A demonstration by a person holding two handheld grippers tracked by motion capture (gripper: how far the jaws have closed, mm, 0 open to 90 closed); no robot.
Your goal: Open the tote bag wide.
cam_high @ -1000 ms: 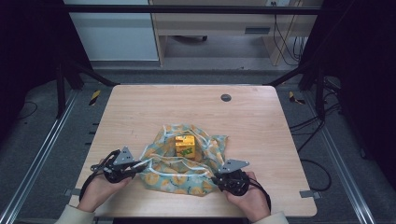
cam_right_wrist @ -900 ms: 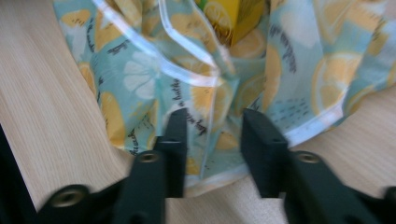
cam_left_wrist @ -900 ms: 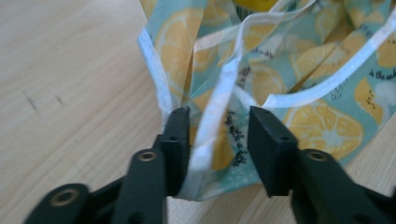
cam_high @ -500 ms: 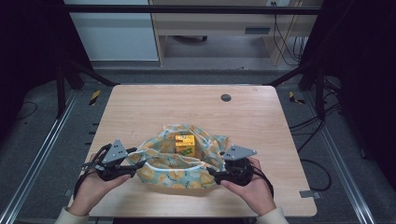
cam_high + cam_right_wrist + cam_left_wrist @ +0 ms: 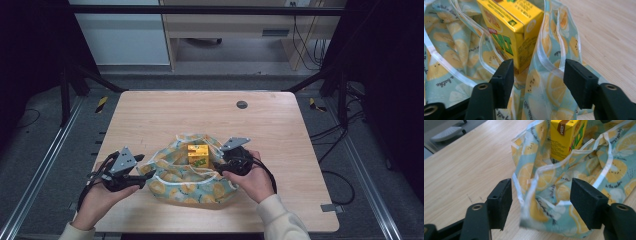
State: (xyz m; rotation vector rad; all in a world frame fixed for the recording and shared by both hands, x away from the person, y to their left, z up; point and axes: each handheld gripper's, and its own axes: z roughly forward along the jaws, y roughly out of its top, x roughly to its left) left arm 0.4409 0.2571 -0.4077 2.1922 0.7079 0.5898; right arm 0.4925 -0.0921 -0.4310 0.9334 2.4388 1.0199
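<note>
A lemon-print cloth (image 5: 192, 182) lies bunched on the wooden table (image 5: 165, 115), its edges raised around an upright yellow drink carton (image 5: 198, 155). My left gripper (image 5: 144, 176) sits at the cloth's left corner. Its own view shows the left gripper (image 5: 541, 191) open, with the white-hemmed corner of the cloth (image 5: 541, 205) loose between the jaws and the carton (image 5: 566, 137) beyond. My right gripper (image 5: 221, 164) is beside the carton's right side. Seen from its camera, the right gripper (image 5: 537, 68) is open astride a fold of cloth (image 5: 549, 82), close to the carton (image 5: 511, 30).
A small dark round cap (image 5: 242, 104) is set in the tabletop at the far right. Black frame posts stand beyond the table's left and right edges. Bare wood lies behind the cloth and on both sides.
The right gripper has moved inward and forward to the carton. The cloth's front edges now stand gathered around the carton. The left gripper has stayed near the left corner.
</note>
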